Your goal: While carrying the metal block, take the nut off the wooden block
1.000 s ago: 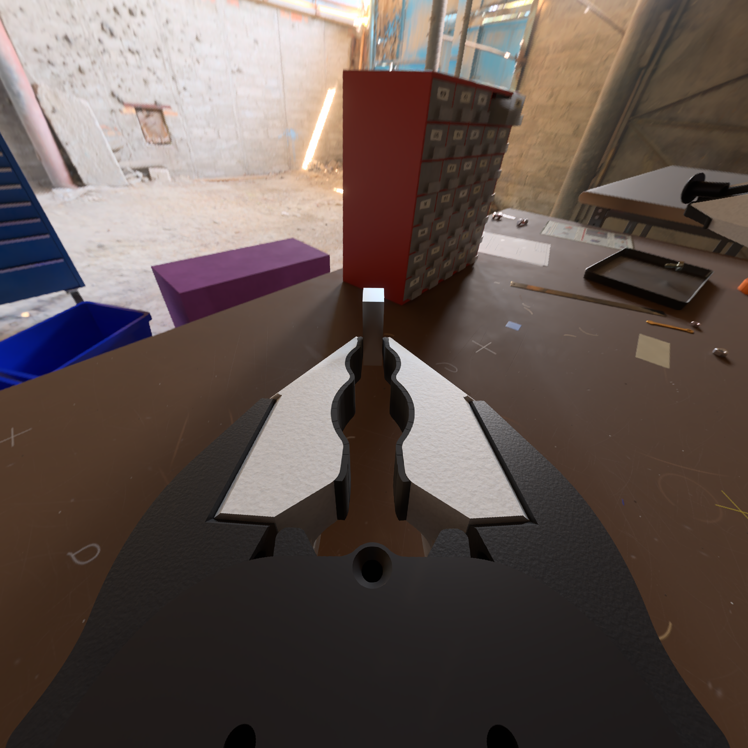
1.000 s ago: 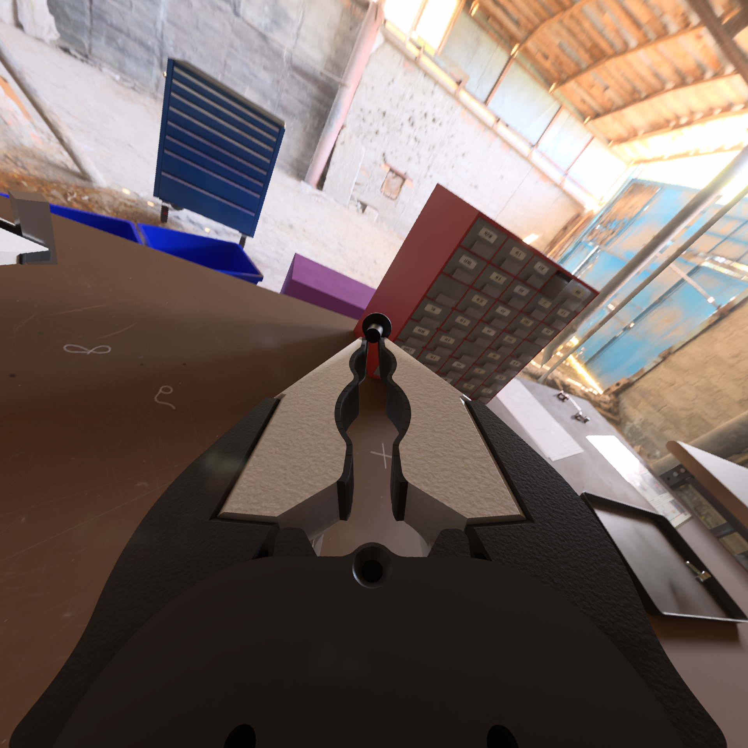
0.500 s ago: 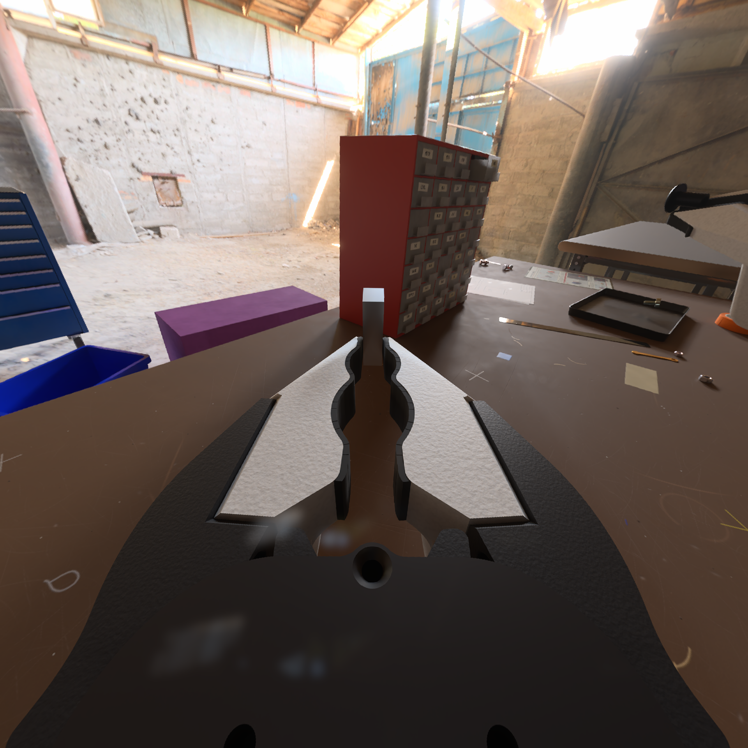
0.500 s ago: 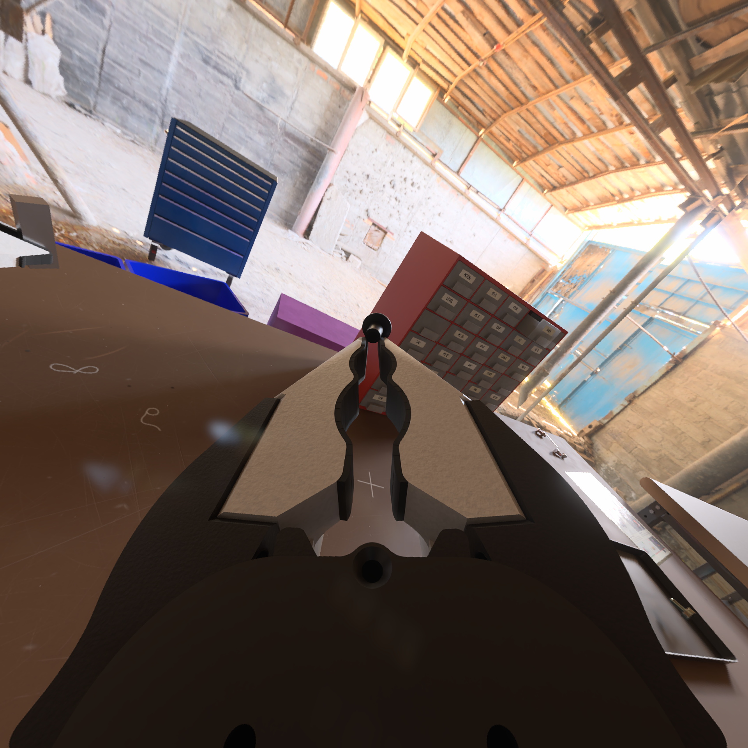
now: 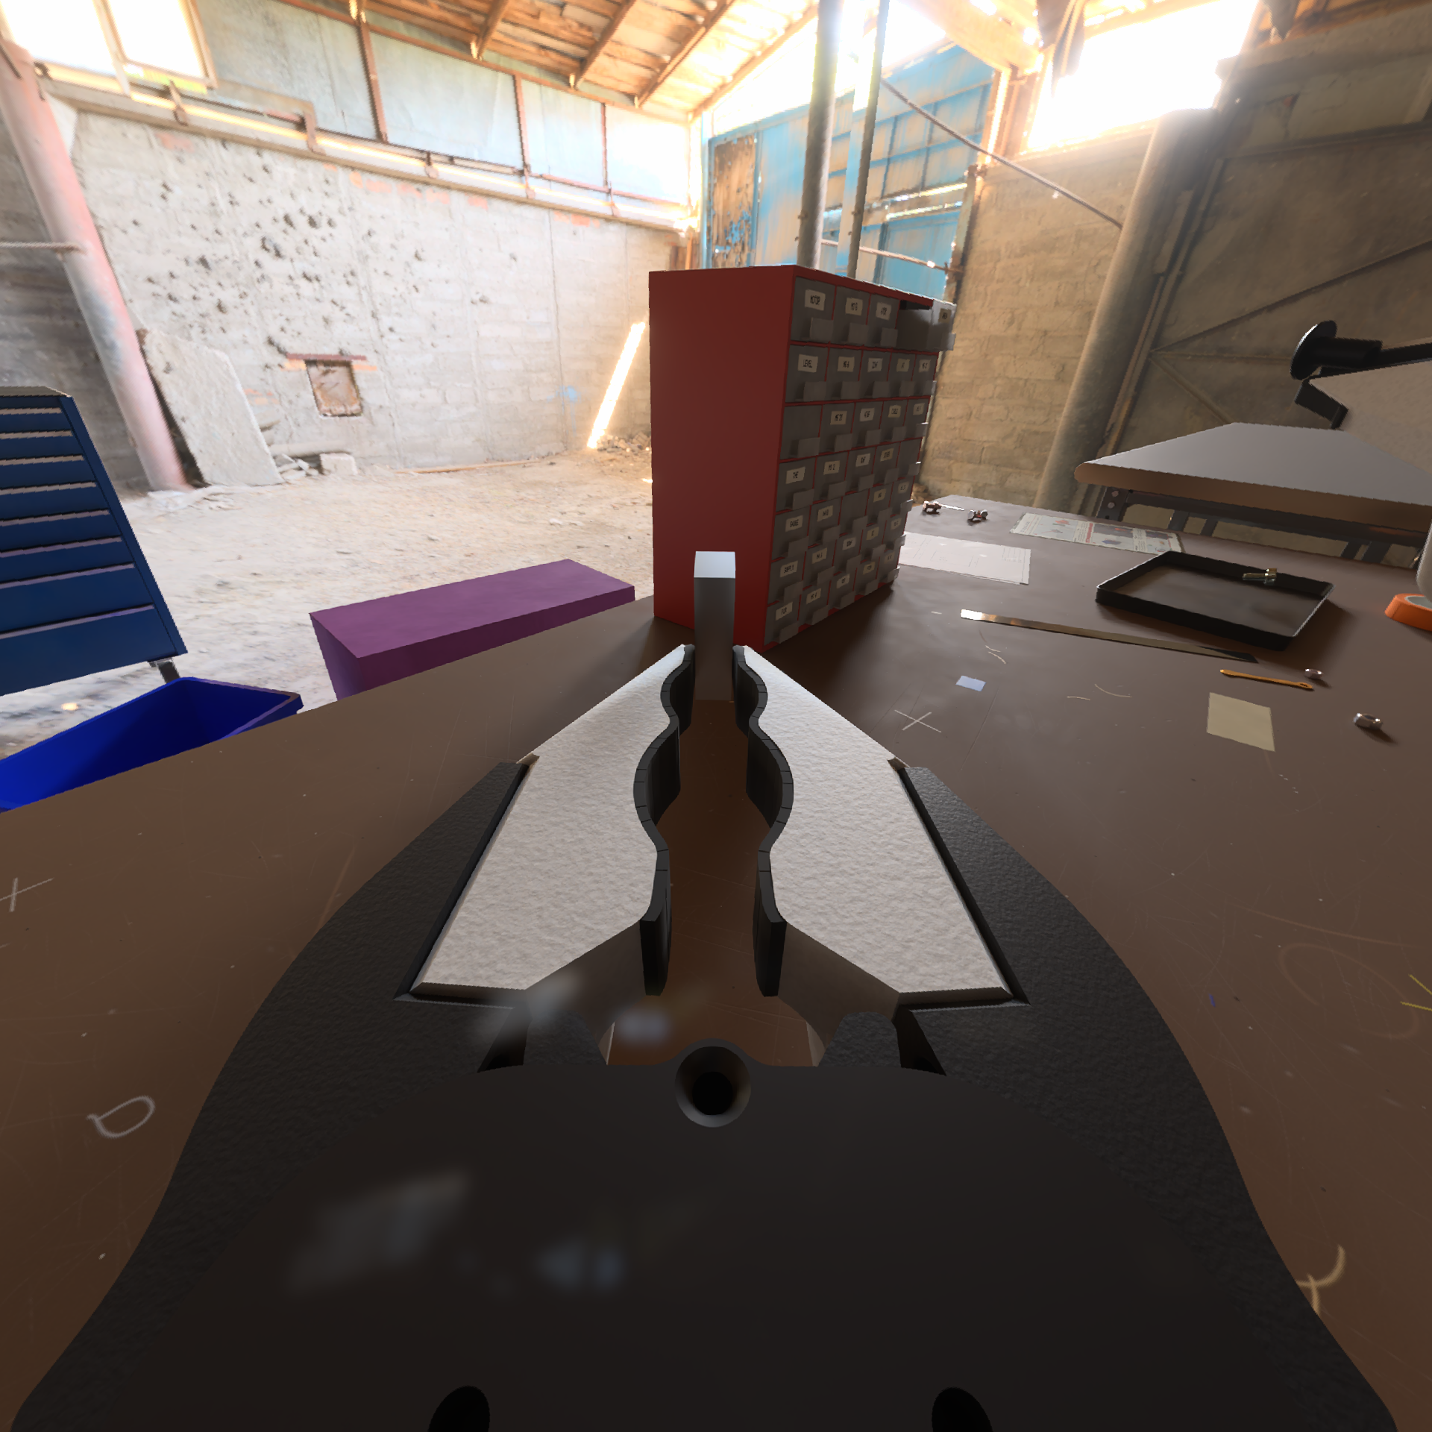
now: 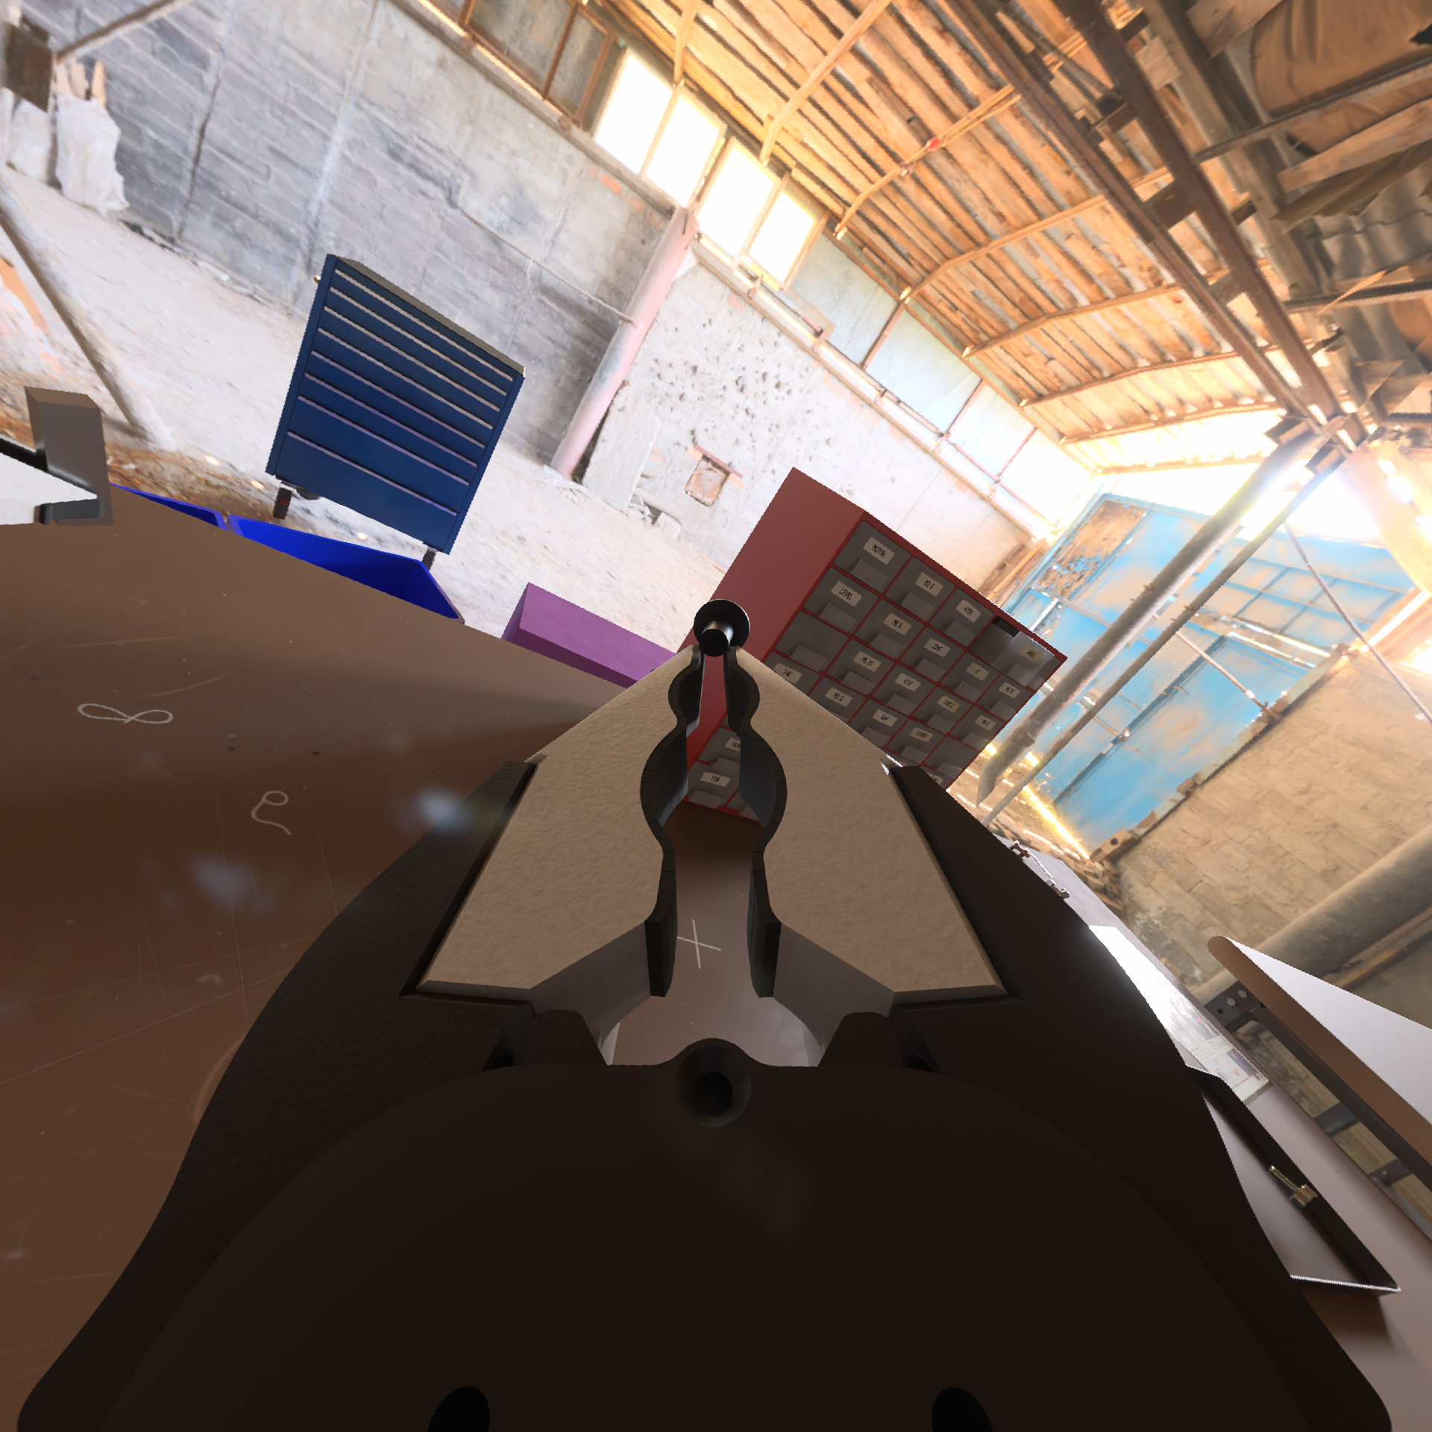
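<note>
My left gripper is shut on the metal block, a grey bar standing upright between the fingertips above the brown table. My right gripper is shut on the nut, a small black part with a round flange, pinched at the very tips and lifted, pointing up and away from the table. The left gripper's finger and the metal block show at the far left of the right wrist view. The nut also shows at the far right of the left wrist view. No wooden block is in view.
A red drawer cabinet stands on the table just ahead. A black tray, a steel ruler and a small loose nut lie to the right. Beyond the table edge are a purple box, a blue bin and a blue tool cabinet.
Both grippers have risen and tilted upward, so more wall and roof show. The left keeps the metal block and the right keeps the black nut.
</note>
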